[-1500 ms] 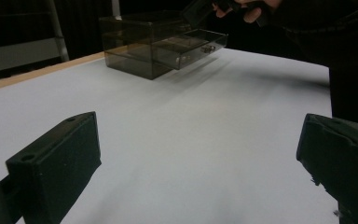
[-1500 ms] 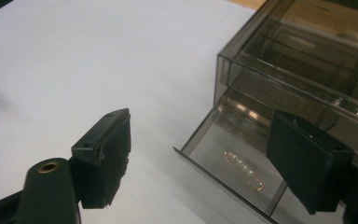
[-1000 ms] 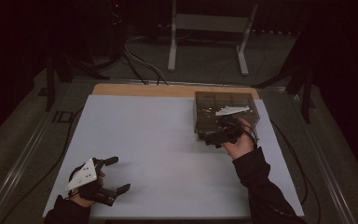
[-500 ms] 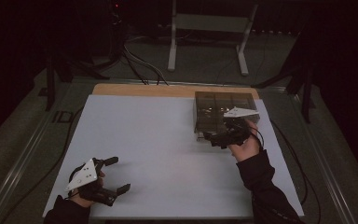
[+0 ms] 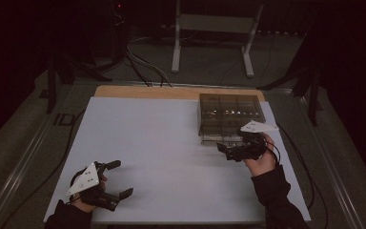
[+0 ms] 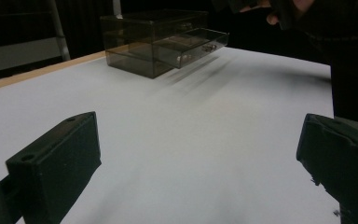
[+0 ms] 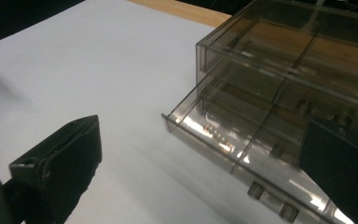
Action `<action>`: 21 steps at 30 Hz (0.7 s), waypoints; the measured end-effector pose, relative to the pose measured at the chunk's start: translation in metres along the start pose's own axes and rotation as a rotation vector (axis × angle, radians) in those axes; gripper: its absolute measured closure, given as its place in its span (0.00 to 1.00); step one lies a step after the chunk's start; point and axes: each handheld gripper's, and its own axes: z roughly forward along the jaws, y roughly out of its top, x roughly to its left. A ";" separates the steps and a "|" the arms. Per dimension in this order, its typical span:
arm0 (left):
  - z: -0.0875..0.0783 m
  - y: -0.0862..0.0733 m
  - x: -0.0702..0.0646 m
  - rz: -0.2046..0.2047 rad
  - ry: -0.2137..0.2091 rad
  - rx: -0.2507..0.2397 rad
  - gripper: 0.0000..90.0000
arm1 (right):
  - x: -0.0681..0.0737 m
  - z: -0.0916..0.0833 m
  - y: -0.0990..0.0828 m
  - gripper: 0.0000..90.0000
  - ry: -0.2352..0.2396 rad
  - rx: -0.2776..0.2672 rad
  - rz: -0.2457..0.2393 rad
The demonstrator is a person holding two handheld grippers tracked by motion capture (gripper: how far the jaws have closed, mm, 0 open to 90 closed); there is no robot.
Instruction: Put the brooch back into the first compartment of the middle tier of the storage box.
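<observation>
High view: a smoky transparent drawer box [image 5: 228, 114] stands at the far right of the white table [image 5: 171, 143]. Its lower drawer [image 5: 221, 138] is pulled part-way out toward the person. The right gripper [image 5: 226, 151] hovers just in front of that drawer, jaws spread and empty. The left gripper [image 5: 119, 179] rests well apart from the box, at the near left, jaws released.

Left gripper view: the box [image 6: 154, 42] sits far ahead, drawer [image 6: 193, 44] protruding; both black jaws stand wide apart over bare table.

Right gripper view: the open drawer [image 7: 242, 135], with small knobs [image 7: 256, 190] on its front, lies between the separated jaws, untouched.
</observation>
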 end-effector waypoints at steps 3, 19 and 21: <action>0.000 0.000 0.000 0.000 -0.001 0.001 0.00 | 0.001 -0.001 -0.008 0.00 0.001 0.005 -0.012; 0.000 -0.001 -0.001 0.003 -0.006 0.002 0.00 | 0.004 -0.005 -0.055 0.00 0.015 0.002 -0.040; 0.000 0.000 -0.001 0.005 -0.008 0.003 0.00 | 0.004 -0.007 -0.062 0.00 0.015 0.004 -0.044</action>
